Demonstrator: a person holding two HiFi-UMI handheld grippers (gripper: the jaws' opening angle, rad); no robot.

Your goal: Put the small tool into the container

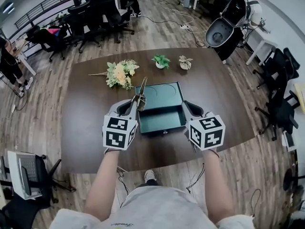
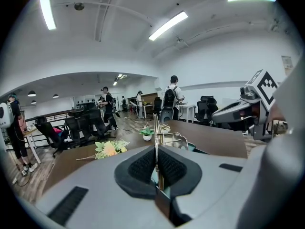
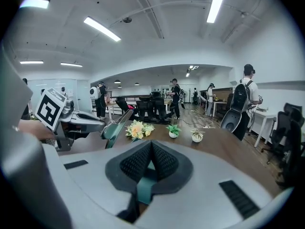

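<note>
Clamping small tool (image 1: 141,90) in left gripper (image 1: 136,104) jaws, long axis fwd, over left rim of container (image 1: 164,125); my right gripper (image 1: 188,109) jaws pinch its right wall.

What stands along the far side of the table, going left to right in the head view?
flower bunch → green potted plant → pale potted plant

Room inside the container (image 1: 162,120), seemingly; flowers (image 1: 121,74) stand beyond
</note>
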